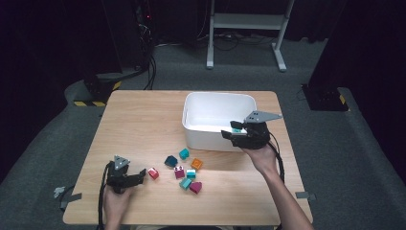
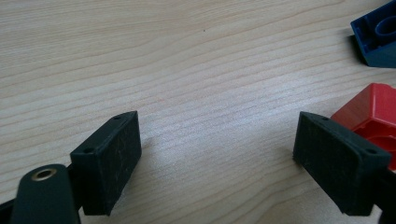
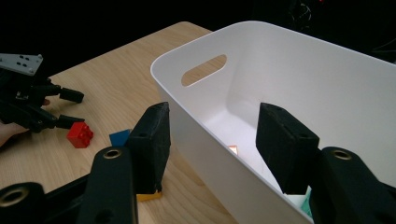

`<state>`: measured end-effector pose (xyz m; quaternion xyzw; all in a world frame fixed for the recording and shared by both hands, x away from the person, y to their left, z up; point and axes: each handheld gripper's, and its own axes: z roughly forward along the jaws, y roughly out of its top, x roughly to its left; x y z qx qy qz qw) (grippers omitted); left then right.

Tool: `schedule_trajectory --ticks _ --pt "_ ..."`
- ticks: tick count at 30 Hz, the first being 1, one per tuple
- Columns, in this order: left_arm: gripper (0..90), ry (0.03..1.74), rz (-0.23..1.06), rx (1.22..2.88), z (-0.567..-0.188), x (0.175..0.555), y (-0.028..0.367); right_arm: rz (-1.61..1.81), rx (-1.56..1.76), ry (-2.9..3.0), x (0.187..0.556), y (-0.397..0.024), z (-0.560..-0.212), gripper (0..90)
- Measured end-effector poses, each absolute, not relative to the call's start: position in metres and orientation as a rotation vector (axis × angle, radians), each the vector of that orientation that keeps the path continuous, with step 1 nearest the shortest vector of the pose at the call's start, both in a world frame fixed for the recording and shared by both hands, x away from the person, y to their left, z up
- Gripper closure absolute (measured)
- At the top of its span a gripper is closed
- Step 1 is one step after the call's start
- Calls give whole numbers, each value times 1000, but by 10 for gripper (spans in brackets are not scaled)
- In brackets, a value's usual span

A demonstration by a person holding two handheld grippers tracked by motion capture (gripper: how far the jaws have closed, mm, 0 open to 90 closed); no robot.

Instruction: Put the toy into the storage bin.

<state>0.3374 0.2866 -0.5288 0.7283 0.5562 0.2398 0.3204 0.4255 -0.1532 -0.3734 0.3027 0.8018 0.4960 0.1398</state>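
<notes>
A white bin point(image 1: 191, 103) stands at the back of the wooden table. My right gripper point(image 1: 233, 133) hovers over its near right rim, open. In the right gripper view its jaws point(image 3: 212, 140) straddle the bin's near wall point(image 3: 205, 135) with no brick between them. A teal piece point(image 3: 304, 204) shows inside the bin under the right-hand jaw. My left gripper point(image 1: 140, 176) rests low on the table at the front left, open. A red brick point(image 2: 373, 109) sits just beyond its right-hand jaw, outside the open gap of the left gripper point(image 2: 217, 154).
Loose bricks lie in front of the bin: the red one point(image 1: 153, 173), dark blue point(image 1: 171, 161), teal point(image 1: 184, 153), orange point(image 1: 197, 164), magenta point(image 1: 179, 172) and others. The dark blue brick point(image 2: 378, 39) lies farther ahead of the left jaws.
</notes>
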Motion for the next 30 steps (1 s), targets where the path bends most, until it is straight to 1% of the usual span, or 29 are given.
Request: schedule_trajectory --ticks 4,11,18,30 --pt "152 1462 631 1914 -529 337 287 1453 871 2316 414 -154 -378 462" --pt "152 1462 630 1914 -529 337 287 1438 846 2354 393 -144 -398 459" --pt "152 1462 631 1914 -529 337 287 1453 854 2372 386 -140 -411 461" --pt "152 1461 631 1914 -529 337 287 1445 877 2429 375 -129 -444 484"
